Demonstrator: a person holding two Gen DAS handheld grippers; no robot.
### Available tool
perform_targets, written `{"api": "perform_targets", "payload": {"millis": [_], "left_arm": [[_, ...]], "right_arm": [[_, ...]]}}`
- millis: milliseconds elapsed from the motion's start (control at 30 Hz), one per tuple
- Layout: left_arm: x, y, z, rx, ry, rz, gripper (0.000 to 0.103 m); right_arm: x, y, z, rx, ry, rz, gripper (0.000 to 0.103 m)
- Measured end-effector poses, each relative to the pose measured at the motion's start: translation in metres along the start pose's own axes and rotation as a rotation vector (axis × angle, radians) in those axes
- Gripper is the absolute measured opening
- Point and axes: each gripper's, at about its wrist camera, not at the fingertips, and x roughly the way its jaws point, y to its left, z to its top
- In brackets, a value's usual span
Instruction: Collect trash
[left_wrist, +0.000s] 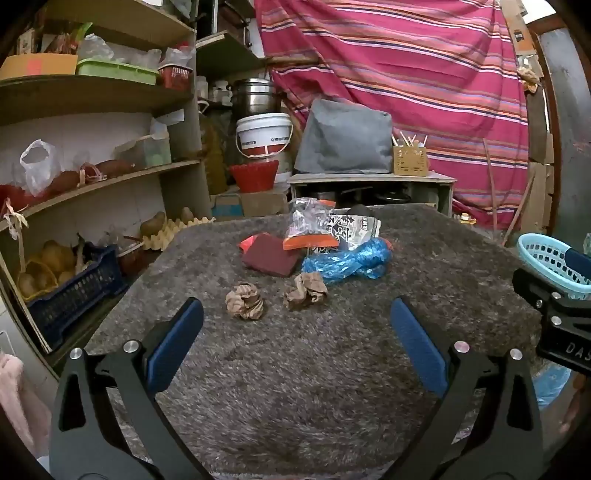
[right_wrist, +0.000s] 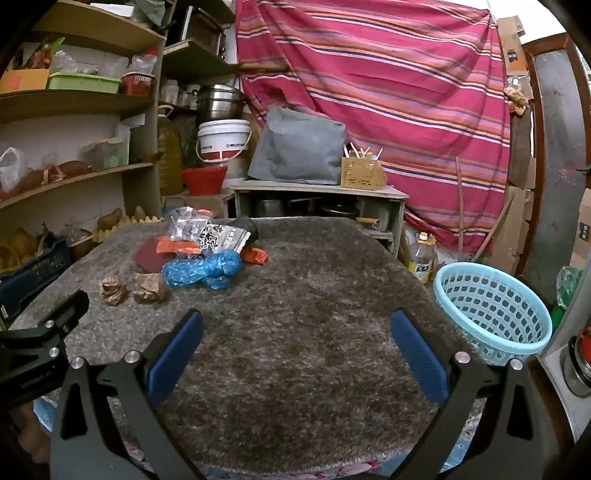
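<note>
A pile of trash lies on the far part of a grey shaggy table (left_wrist: 295, 369): two crumpled brown paper balls (left_wrist: 245, 301) (left_wrist: 306, 291), a blue plastic bag (left_wrist: 349, 262), a dark red pad (left_wrist: 271, 254), a clear packet with an orange edge (left_wrist: 308, 225) and a printed wrapper (left_wrist: 352, 227). My left gripper (left_wrist: 295, 325) is open and empty, short of the paper balls. My right gripper (right_wrist: 295, 332) is open and empty over the bare table (right_wrist: 295, 332). A light blue basket (right_wrist: 493, 310) stands at the table's right edge. The pile is at the left in the right wrist view, with the blue bag (right_wrist: 203, 271).
Wooden shelves (left_wrist: 92, 96) with boxes, bags and vegetables stand on the left. A low cabinet (left_wrist: 369, 184) with a grey cover and a white bucket (left_wrist: 264, 134) stand behind the table. A striped pink cloth (left_wrist: 406, 74) hangs at the back. A bottle (right_wrist: 421, 258) stands on the floor.
</note>
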Motion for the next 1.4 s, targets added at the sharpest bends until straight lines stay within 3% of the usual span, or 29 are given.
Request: {"api": "perform_targets", "payload": {"millis": [1400], "left_arm": [[-0.0025, 0.0022, 0.0011, 0.000, -0.010, -0.001, 0.098]], "right_arm": [[0.0005, -0.0025, 0.0001, 0.001, -0.007, -0.006, 0.099]]}}
